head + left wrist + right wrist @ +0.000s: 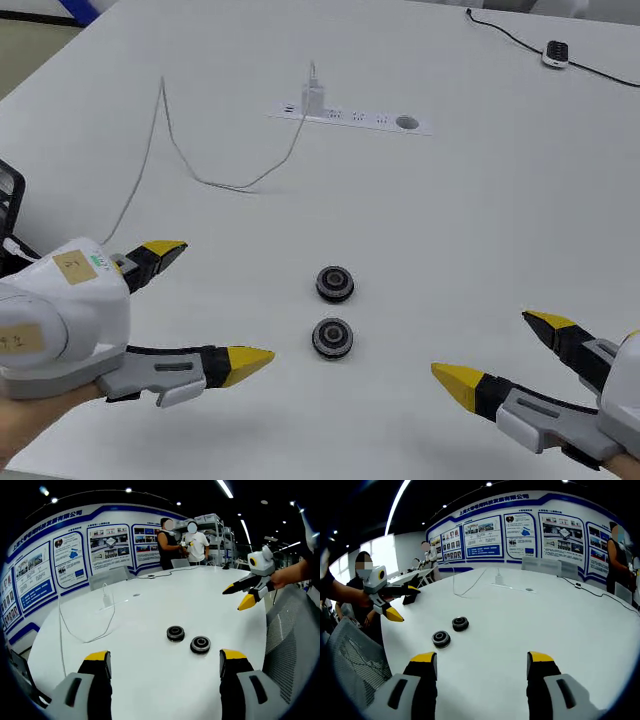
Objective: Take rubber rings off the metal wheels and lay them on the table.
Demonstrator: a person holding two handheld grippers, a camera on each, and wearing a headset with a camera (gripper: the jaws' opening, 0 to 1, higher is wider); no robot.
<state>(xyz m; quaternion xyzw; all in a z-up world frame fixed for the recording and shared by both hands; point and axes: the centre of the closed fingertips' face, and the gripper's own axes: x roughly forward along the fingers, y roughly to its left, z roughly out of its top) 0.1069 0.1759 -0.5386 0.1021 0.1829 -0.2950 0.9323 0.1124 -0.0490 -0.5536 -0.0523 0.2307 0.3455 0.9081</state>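
Observation:
Two small metal wheels with black rubber rings lie flat on the white table, one farther [335, 283] [175, 633] [460, 623] and one nearer [332, 337] [200, 644] [441, 638]. My left gripper [215, 305] [165, 664] is open at the left of them, its yellow-tipped jaws spread wide and empty. My right gripper [500, 350] [482, 664] is open at the lower right, also empty. Each gripper hovers a short way from the wheels and touches neither.
A white power strip [350, 117] with a plugged-in charger [313, 98] lies at the table's far middle; its thin cable [160, 130] runs left. A black cable with a small device [556, 53] crosses the far right. People stand beyond the table [182, 542].

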